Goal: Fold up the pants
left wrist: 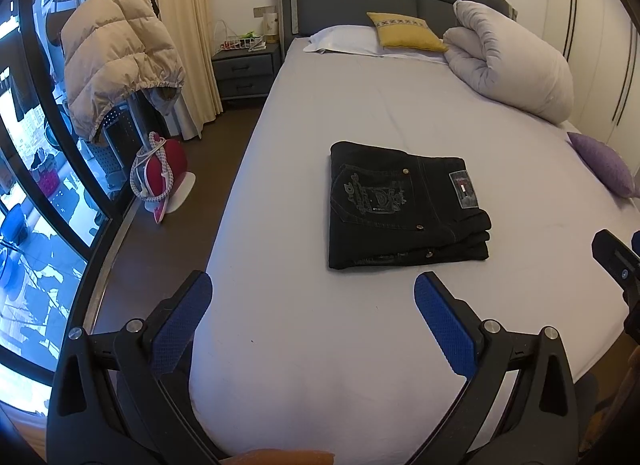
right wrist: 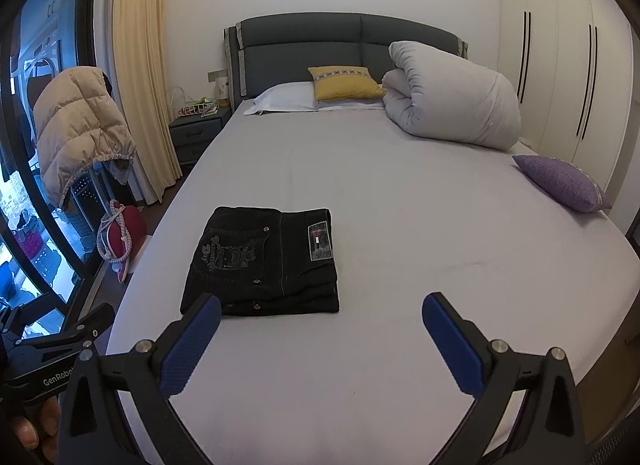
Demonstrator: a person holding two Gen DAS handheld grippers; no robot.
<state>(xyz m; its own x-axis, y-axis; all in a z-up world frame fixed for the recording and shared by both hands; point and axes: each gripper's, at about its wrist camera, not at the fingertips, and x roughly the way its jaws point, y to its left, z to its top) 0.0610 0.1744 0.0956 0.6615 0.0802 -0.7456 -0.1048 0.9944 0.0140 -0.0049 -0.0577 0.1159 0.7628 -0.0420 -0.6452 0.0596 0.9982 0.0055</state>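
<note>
On the bed [left wrist: 320, 113], left wrist view: black pants [left wrist: 404, 207] lie folded into a flat rectangle mid-mattress, back pocket embroidery and waistband patch facing up. My left hand-held gripper [left wrist: 313, 293] hangs above the near end of the sheet w/ blue pads [left wrist: 444, 325] spread wide, gripping nothing, clear of the cloth. Part of my right hand-held gripper [left wrist: 614, 261] shows at the frame's right edge. Beyond: yellow cushion [left wrist: 404, 34], rolled duvet [left wrist: 508, 61], purple cushion [left wrist: 604, 165]. On the floor at left, a red iron [left wrist: 164, 173]; a beige puffer jacket [left wrist: 116, 61] is draped nearby.

Right wrist view: same folded pants [right wrist: 262, 261] sit left of centre, near the bed's left side. My right hand-held gripper [right wrist: 322, 311] is spread too, holding nothing; its left pad [right wrist: 192, 349] overlaps the pants' near corner in frame, contact unclear. My left hand-held gripper [right wrist: 60, 339] sits at lower left, seen side-on. Nightstand [right wrist: 198, 131] stands beside the headboard [right wrist: 340, 53].
</note>
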